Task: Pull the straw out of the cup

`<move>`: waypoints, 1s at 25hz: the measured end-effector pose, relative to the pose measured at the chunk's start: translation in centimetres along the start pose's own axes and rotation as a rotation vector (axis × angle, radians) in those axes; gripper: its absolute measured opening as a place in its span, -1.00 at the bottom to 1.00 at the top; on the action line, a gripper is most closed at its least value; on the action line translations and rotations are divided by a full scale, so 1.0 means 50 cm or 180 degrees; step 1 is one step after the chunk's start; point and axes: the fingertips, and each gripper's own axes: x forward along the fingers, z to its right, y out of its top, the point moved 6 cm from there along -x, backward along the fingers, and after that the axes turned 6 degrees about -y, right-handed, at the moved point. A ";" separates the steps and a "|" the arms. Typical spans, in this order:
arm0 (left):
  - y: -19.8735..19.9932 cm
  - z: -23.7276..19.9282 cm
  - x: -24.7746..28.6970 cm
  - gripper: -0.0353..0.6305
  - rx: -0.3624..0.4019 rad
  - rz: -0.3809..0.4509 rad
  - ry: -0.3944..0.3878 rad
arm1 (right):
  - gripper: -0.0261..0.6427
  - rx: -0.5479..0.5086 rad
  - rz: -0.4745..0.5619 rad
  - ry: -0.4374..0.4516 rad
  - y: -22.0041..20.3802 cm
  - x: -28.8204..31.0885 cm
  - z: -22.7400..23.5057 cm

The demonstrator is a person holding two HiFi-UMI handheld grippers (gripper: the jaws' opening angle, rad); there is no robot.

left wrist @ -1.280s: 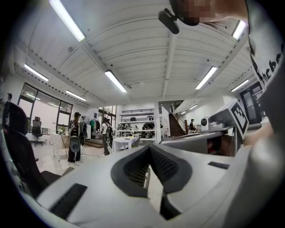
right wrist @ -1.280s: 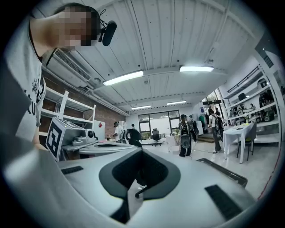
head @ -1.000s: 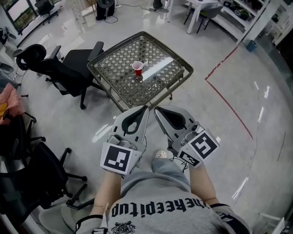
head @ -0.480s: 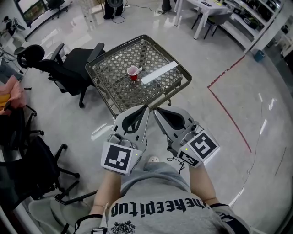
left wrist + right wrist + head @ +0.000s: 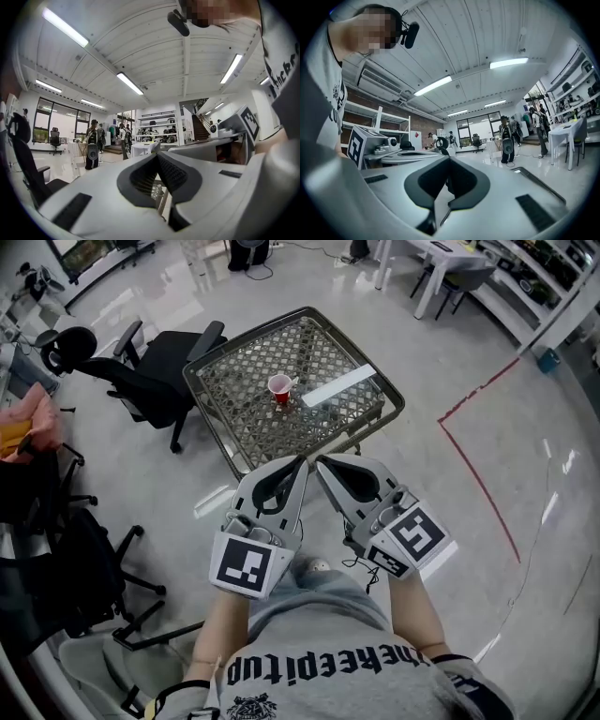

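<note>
"On the lattice table (image 5: 253, 423), where does the cup (image 5: 279, 387) stand?"

"It is red and stands upright close to the middle of the top, with bare lattice all around it. A short pale piece leans over its rim on the right. I take it for the straw (image 5: 292, 382), but it is very small in the head view."

"And your two grippers?"

"Both are in front of me, side by side over the floor (image 5: 450, 521) and well apart from the table. The left gripper (image 5: 300, 462) has its jaws pressed together with nothing between them, and the right gripper (image 5: 320, 465) is the same. Each gripper view shows the dark pads meeting at the tip."

"How much room is there around the table?"

"The near corner of the table points at me. A black office chair (image 5: 169, 362) is just beside the left edge, and more chairs (image 5: 75, 559) stand at my left. The right side is open floor up to a red line (image 5: 478, 488) — the far edges also have floor behind them."
</note>
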 end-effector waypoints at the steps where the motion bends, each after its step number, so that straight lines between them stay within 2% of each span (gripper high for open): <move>1: -0.002 -0.008 0.003 -0.81 -0.0007 -0.0004 -0.0007 | -0.93 0.0008 -0.0003 -0.0007 -0.001 0.007 0.003; 8: -0.004 -0.078 0.033 -0.81 -0.0030 -0.0006 -0.0146 | -0.93 0.0036 -0.0021 -0.0146 0.002 0.073 0.029; 25: -0.001 -0.311 0.063 -0.81 -0.0119 -0.0021 -0.0538 | -0.93 0.0100 -0.0091 -0.0529 0.015 0.291 0.042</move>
